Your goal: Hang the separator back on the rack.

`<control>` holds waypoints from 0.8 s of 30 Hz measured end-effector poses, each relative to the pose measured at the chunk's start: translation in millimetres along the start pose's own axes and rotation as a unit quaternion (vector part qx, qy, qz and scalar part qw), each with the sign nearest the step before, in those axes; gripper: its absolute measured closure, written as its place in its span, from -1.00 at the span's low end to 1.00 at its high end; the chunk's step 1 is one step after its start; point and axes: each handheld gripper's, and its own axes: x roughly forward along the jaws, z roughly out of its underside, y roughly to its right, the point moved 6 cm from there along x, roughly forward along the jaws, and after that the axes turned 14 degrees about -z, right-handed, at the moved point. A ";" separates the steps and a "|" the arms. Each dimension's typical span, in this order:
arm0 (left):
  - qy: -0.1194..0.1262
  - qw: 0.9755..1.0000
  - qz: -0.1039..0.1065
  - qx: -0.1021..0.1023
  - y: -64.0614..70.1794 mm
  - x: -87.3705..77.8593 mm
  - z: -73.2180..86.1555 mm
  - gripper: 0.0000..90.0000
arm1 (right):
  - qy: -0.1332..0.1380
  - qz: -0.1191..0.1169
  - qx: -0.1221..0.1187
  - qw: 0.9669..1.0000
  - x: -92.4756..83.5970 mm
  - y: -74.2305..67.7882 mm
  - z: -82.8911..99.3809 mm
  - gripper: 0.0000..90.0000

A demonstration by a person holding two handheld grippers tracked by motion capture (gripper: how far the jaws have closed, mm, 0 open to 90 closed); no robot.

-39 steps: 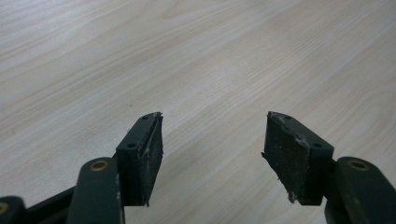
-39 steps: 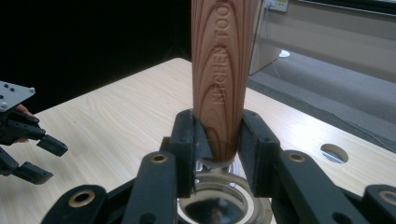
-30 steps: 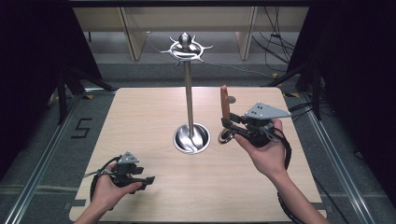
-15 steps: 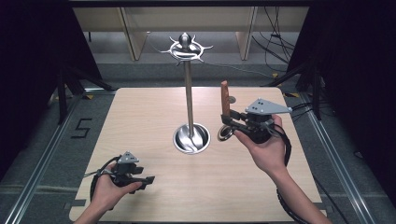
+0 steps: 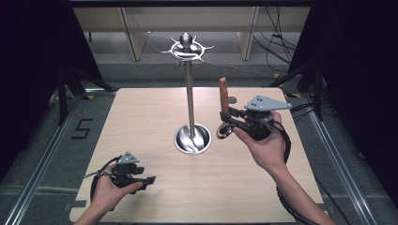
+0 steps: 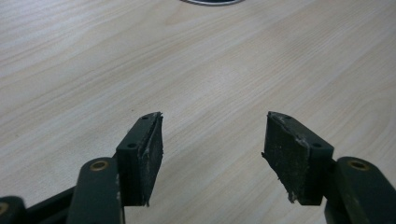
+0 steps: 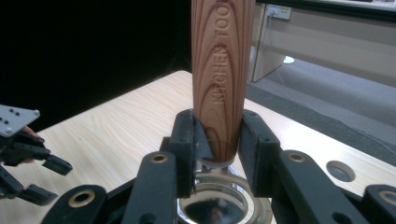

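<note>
Right now my right gripper is clamped on a kitchen tool by the lower end of its wooden handle, handle pointing up and a round metal part hanging below the jaws, just to the right of the rack's bowl-shaped base. My left gripper rests low near the front left of the worktop, jaws apart and holding nothing. I judge the step is hanging the tool on the hooks of the rack at the top of the pole. To do that well I would lift it clear of the pole, keep the handle steady, and approach a free hook squarely. I cannot tell what kind of head the tool has, since the jaws cover most of it, and the handle's top end is cut off in the right gripper view, so any hanging hole stays unseen.
</note>
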 end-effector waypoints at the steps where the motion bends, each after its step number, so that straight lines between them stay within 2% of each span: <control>1: -0.003 1.000 -0.006 0.001 -0.8 0.7 0.2 -0.19 | -0.006 -0.001 0.015 1.000 1.0 -2.4 0.3 0.55; 2: -0.004 1.000 0.008 -0.002 1.8 0.7 0.5 -0.19 | -0.006 -0.001 0.015 1.000 1.0 -2.4 0.3 0.55; 3: -0.003 1.000 -0.001 0.001 -0.1 0.1 0.4 -0.19 | 0.003 0.005 0.001 1.000 2.9 0.5 -1.2 0.55; 4: -0.001 1.000 0.002 0.003 0.1 -0.3 0.4 -0.19 | -0.005 -0.003 0.005 1.000 3.0 -0.4 -0.5 0.55; 5: 0.000 1.000 0.008 0.000 1.4 -0.2 0.3 -0.19 | -0.006 -0.002 0.002 1.000 3.0 0.1 -0.5 0.55; 6: -0.001 1.000 0.007 -0.001 1.1 -0.2 0.2 -0.19 | -0.006 -0.001 0.000 1.000 3.1 0.6 -0.6 0.55; 7: 0.000 1.000 -0.004 0.000 -1.0 0.2 0.1 -0.19 | -0.002 -0.005 0.014 1.000 4.5 -1.3 -0.2 0.55; 8: 0.000 1.000 -0.003 0.000 -1.1 0.1 0.1 -0.19 | 0.001 0.004 0.011 1.000 4.6 0.3 -0.5 0.55; 9: 0.000 1.000 -0.003 -0.001 -0.9 0.1 0.1 -0.19 | -0.005 -0.001 0.012 1.000 4.1 0.2 -0.3 0.55; 14: 0.000 1.000 0.002 0.001 0.1 -0.6 0.0 -0.19 | -0.003 -0.005 0.006 1.000 4.3 2.4 -1.6 0.55; 15: -0.002 1.000 0.010 -0.001 1.4 -0.5 0.2 -0.19 | -0.002 0.001 0.006 1.000 3.5 2.8 -2.2 0.55; 17: -0.001 1.000 0.005 -0.005 1.1 0.4 0.2 -0.19 | 0.000 -0.005 0.013 1.000 3.9 1.7 -3.0 0.55; 18: -0.001 1.000 -0.004 0.000 -1.0 0.4 0.2 -0.19 | 0.002 -0.004 0.011 1.000 4.1 1.8 -3.8 0.55; 20: -0.001 1.000 0.001 0.003 -0.3 -0.6 0.1 -0.19 | -0.002 0.001 0.003 1.000 3.5 4.0 -5.8 0.55; 24: -0.002 1.000 0.000 0.001 -0.1 0.0 0.1 -0.19 | 0.001 -0.002 0.008 1.000 4.8 3.0 -7.5 0.55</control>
